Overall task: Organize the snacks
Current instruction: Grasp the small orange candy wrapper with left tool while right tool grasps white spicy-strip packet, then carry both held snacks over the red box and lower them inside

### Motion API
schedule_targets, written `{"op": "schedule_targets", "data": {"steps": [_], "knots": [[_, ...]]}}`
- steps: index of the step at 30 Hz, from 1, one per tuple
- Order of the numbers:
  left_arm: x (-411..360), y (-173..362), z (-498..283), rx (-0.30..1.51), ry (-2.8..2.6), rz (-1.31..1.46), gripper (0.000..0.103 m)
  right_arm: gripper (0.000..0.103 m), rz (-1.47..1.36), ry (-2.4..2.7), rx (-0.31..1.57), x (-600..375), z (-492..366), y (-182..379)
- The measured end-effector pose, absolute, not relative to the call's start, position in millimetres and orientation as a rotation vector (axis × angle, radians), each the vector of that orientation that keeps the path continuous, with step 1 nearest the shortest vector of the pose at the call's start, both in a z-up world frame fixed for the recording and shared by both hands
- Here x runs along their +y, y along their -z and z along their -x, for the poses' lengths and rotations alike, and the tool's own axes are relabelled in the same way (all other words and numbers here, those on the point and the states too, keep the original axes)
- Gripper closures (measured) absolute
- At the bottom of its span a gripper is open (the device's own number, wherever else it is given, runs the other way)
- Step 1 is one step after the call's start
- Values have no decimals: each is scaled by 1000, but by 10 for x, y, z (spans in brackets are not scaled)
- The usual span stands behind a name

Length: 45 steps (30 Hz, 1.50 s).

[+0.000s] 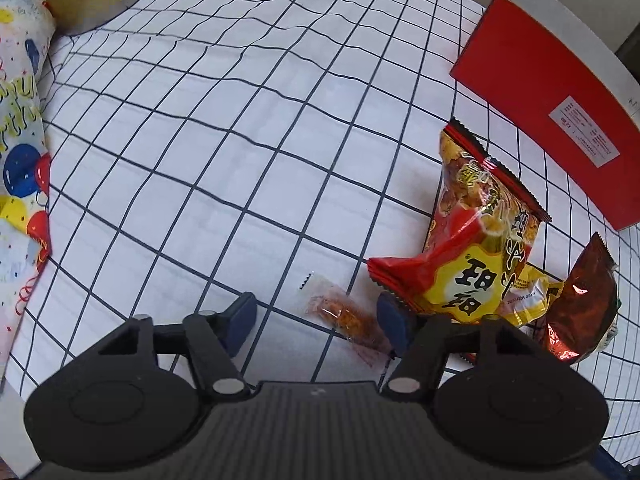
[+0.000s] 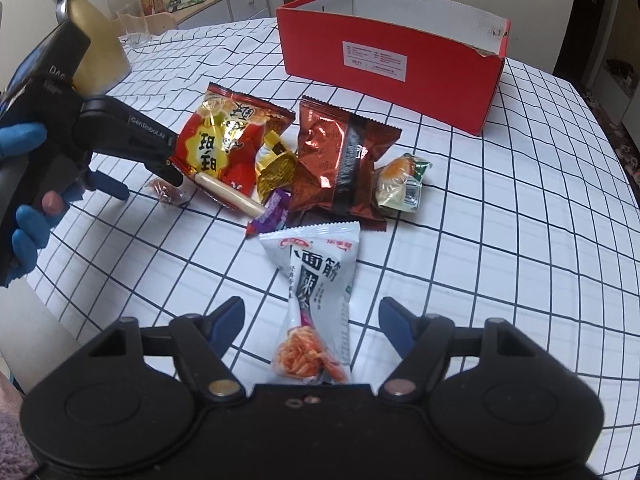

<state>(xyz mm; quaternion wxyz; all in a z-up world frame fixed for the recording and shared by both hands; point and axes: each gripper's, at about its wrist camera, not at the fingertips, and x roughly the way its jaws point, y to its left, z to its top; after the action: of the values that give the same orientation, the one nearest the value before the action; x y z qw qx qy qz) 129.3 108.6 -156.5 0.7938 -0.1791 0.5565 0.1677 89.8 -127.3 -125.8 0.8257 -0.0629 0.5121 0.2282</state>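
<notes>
Grid-checked tablecloth, snacks heaped short of the open red box meant to take them: your right gripper straddles the white gluten pack – jaws apart, pads not touching – while your left gripper brackets a small clear-wrapped snack, open too, lined up to pinch

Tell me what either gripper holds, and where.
Nothing yet. Left gripper straddles the small clear packet; right gripper straddles the white packet, jaws open.
</notes>
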Motion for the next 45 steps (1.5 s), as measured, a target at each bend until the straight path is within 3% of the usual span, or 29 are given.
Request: {"op": "schedule_targets", "data": {"steps": [5,16,19,23,45], "knots": [[967,1535,-1371,1202,-355,342,58,40,169,-479,1089,-1242,-911,1292],[939,1516,-1313,1202,-331,321,77,66,203,-480,1086,-1194,-892,1349],[976,1517,-1270,1203,-322,333,85,80,191,-493,1088,-1200,-884,1348],[1000,1519,-1204,1200,-302,332,86,88,176,-492,1088,-1223,-872,1342],[897,1228,-816,1224,-136,414,87,91,1,-412,1028,-1637,-749,993]]}}
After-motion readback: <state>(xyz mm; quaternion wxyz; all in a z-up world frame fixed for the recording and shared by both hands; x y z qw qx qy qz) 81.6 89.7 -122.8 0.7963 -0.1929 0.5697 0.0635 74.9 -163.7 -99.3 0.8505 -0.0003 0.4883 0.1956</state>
